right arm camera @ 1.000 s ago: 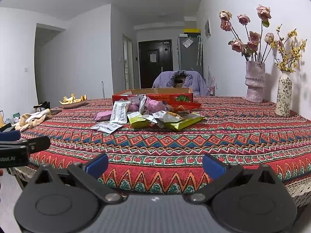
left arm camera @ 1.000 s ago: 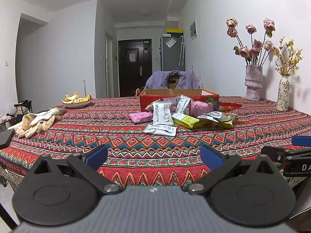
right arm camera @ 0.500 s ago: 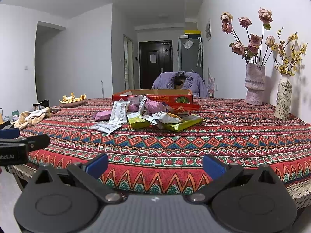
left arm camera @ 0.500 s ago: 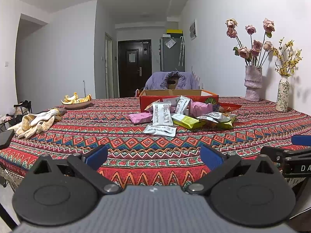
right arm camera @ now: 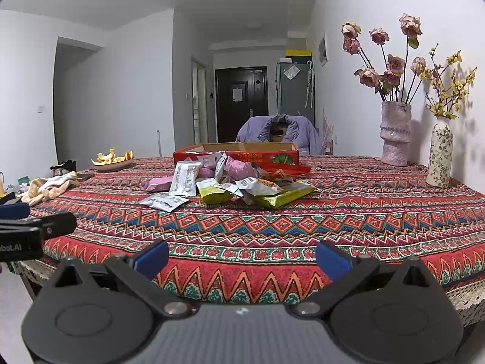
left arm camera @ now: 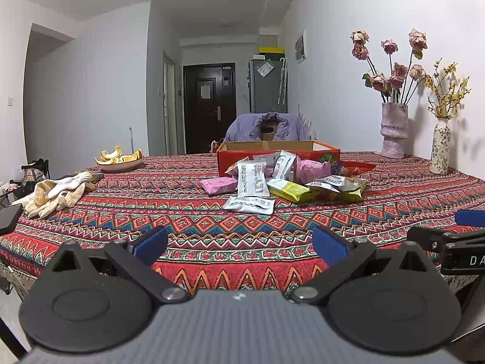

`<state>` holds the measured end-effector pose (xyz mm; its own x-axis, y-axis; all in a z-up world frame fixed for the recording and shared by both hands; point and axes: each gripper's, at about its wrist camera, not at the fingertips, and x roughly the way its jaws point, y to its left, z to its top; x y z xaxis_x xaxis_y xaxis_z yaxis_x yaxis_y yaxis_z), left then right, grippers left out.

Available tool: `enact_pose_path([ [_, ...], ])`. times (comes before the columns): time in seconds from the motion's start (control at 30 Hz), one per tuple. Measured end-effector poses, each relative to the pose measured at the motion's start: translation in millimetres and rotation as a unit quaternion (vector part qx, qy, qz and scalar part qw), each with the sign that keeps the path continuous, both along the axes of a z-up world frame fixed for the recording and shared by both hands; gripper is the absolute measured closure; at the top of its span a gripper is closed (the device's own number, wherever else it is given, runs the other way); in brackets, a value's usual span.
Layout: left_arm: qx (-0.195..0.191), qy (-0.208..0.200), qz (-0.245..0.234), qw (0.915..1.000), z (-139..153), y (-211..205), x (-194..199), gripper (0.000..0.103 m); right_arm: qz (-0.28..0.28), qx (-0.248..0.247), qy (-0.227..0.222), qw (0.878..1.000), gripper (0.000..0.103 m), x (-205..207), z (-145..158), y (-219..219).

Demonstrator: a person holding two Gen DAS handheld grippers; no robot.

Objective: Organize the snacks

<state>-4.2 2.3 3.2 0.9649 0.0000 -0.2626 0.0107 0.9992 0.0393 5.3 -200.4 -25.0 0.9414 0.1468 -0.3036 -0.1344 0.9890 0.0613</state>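
Note:
A pile of snack packets (left arm camera: 282,179) lies mid-table in front of a red cardboard box (left arm camera: 277,149): white, pink and yellow-green packets; it also shows in the right wrist view (right arm camera: 224,182), with the box (right arm camera: 239,151) behind. One white packet (left arm camera: 250,204) lies flat nearest me. My left gripper (left arm camera: 239,242) is open and empty at the table's near edge. My right gripper (right arm camera: 241,257) is open and empty, also at the near edge, to the right of the left one.
The table has a red patterned cloth (left arm camera: 212,227). Work gloves (left arm camera: 51,195) and a dark phone (left arm camera: 9,218) lie at the left. A plate of orange peels (left arm camera: 119,159) is far left. Two vases of flowers (left arm camera: 394,133) (left arm camera: 441,148) stand at the right wall.
Both grippers have crept slightly; the right wrist view sits a bit higher. The jaws stay open and the packets have not moved.

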Motion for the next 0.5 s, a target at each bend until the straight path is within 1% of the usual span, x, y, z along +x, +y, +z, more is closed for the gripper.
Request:
enact_pose_path([
  [0.5, 0.002, 0.002, 0.002, 1.0, -1.9, -0.6, 1.1, 0.0, -0.002, 0.005, 0.0, 1.0, 0.0, -1.0, -0.9, -1.9],
])
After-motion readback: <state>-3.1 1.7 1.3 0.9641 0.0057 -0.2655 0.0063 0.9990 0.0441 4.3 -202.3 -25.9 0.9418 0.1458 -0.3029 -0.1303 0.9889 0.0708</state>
